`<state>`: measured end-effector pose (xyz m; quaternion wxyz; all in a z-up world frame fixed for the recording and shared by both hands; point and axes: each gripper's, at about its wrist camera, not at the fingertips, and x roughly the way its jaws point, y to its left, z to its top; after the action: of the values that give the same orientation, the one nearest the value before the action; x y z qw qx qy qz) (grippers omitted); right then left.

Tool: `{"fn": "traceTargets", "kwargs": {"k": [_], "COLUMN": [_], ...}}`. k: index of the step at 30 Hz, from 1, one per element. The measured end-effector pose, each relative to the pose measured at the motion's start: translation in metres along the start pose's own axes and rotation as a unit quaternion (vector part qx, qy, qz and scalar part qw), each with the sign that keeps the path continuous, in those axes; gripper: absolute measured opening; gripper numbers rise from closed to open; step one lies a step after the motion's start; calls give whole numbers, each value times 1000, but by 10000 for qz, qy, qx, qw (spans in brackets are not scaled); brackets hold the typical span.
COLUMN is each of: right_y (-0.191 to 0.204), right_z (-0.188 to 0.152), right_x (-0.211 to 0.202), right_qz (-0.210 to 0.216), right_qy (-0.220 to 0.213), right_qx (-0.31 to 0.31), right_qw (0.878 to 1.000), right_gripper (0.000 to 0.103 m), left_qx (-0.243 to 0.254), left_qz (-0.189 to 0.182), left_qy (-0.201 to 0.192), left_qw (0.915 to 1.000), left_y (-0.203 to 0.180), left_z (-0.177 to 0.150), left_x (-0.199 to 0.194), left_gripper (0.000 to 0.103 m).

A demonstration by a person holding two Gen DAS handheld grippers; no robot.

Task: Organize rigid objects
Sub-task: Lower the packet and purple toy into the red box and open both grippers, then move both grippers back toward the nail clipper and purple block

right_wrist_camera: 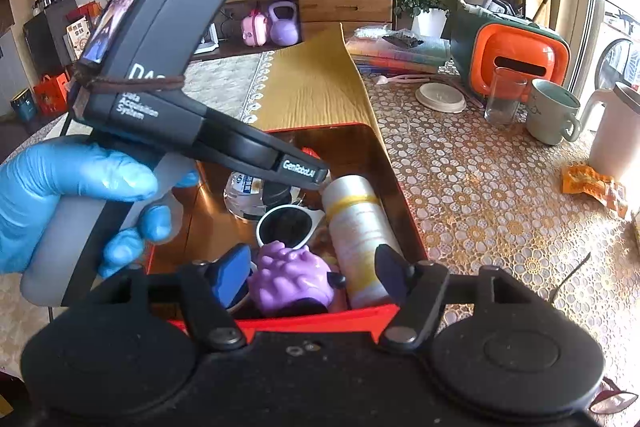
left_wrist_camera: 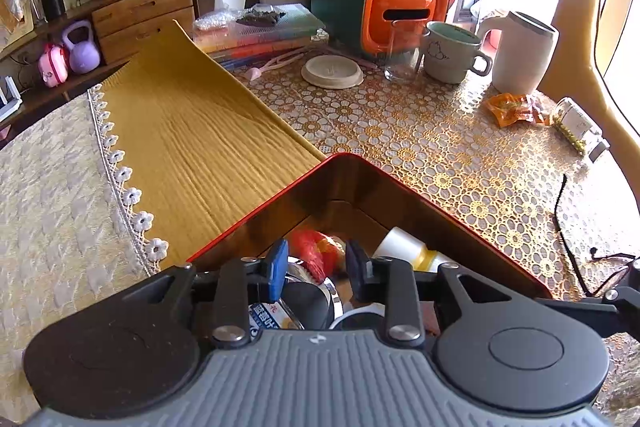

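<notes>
Right wrist: claw (right_wrist_camera: 314,277) wide above purple toy (right_wrist_camera: 292,277) in red box (right_wrist_camera: 404,195); left claw (left_wrist_camera: 318,267) seemingly narrow, gripping nothing.

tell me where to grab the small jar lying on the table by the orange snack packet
Grip the small jar across the middle of its round body, coming from above with the fingers astride its width. It lies on its side on the table, so its ends offer less purchase, and the orange packet crowds one side.

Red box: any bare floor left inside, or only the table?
The red box is bare only at its left, beside the sunglasses; the rest is crowded with the white bottle and purple toy. The table is bare between box and mug.
</notes>
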<state>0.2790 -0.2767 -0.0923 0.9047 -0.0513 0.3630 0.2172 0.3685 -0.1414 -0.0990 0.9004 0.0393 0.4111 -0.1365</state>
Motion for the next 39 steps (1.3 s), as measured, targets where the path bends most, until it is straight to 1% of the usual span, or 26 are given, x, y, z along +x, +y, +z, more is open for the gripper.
{"fn": "traceTargets", "kwargs": {"k": [1,2,3,4,5,9,12,18,24,26,29,31,34,35,36,39], "right_y": [0,0,1,1,2,4,8,22,43,53,67,78,94,99,104,118], "right_z": [0,0,-1,-1,-1,-1,1,3,2,1,0,0,1,2,3,6], "right_x": [-2,-3,-5,-7,-9,-17,-24,-43,-57,-60,-64,-67,-73,-75,-76,-78], "right_qz": [-2,-1,4,9,12,39,60,142,242,281,324,344,368,386,395,456], "right_qy": [-4,-5,-7,-11,-15,-38,-87,-271,-374,-384,-396,-406,-478,-491,-503,-527], "right_qx": [15,33,51,60,70,112,127,127,36,-29,-155,-231,-345,-376,-406,-506], "right_qw": [10000,10000,10000,10000,10000,9999,9999,9995,9990,9989,9986,9983,9976,9973,9971,9963], "right_gripper": [69,69,69,70,70,72,75,86,93,93,94,99,102,103,103,103], "left_qx": [-2,-2,0,0,6,30,44,-104,-195,-234,-297,-317,-409,-451,-501,-636], "left_qz": [-15,-22,-28,-23,-18,-103,-97,-181,-21,37,81,120,167,185,211,276], "left_qy": [-25,-56,-113,-195,-303,-387,-470,-566,-709,-769,-821,-837,-893,-907,-923,-967], "left_qw": [10000,10000,9999,9998,9995,9992,9988,9982,9973,9968,9961,9959,9950,9947,9942,9929], "left_y": [0,0,0,0,0,1,4,20,39,46,57,64,77,80,84,96], "left_z": [0,-1,-1,-2,-4,-9,-13,-28,-52,-61,-73,-80,-91,-95,-98,-111], "left_x": [-4,-7,-12,-18,-25,-47,-64,-102,-141,-155,-174,-184,-200,-204,-207,-219], "left_gripper": [35,47,56,68,70,70,70,70,70,76,77,77,78,82,83,84]}}
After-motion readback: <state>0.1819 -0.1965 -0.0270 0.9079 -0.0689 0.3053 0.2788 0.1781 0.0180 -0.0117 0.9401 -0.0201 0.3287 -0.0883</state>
